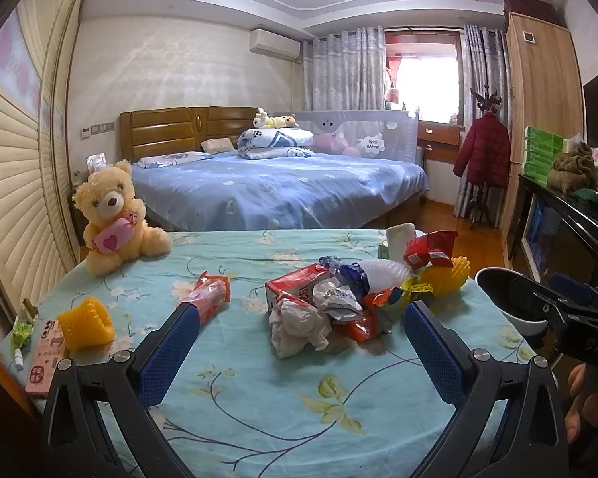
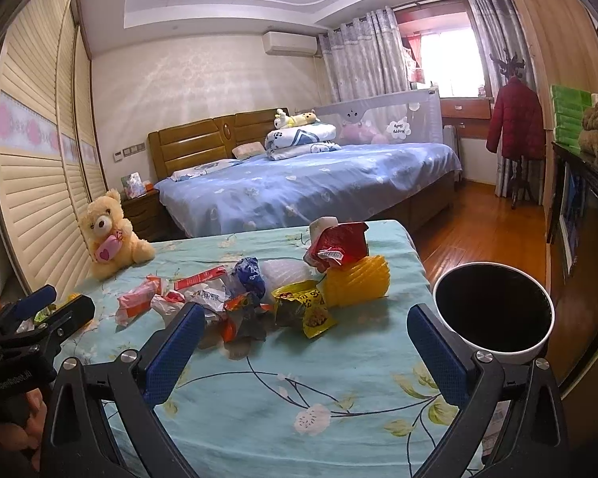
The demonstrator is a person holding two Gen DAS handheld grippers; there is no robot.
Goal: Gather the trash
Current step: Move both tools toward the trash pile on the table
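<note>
A heap of trash lies mid-table on the floral cloth: a crumpled white paper (image 1: 299,328), a red milk carton (image 1: 295,285), a blue wrapper (image 2: 250,275), a yellow snack packet (image 2: 309,310), a yellow foam net (image 2: 357,281) and a red bag (image 2: 339,245). An orange-pink wrapper (image 1: 208,294) lies left of the heap. My left gripper (image 1: 301,328) is open and empty, just short of the heap. My right gripper (image 2: 301,328) is open and empty, also short of it. A white-rimmed black bin (image 2: 494,314) stands at the table's right edge.
A teddy bear (image 1: 113,219) sits at the table's far left. A second yellow foam net (image 1: 87,322), a pink phone (image 1: 46,352) and a green wrapper (image 1: 23,324) lie at the left edge. A bed stands behind the table; wooden floor lies to the right.
</note>
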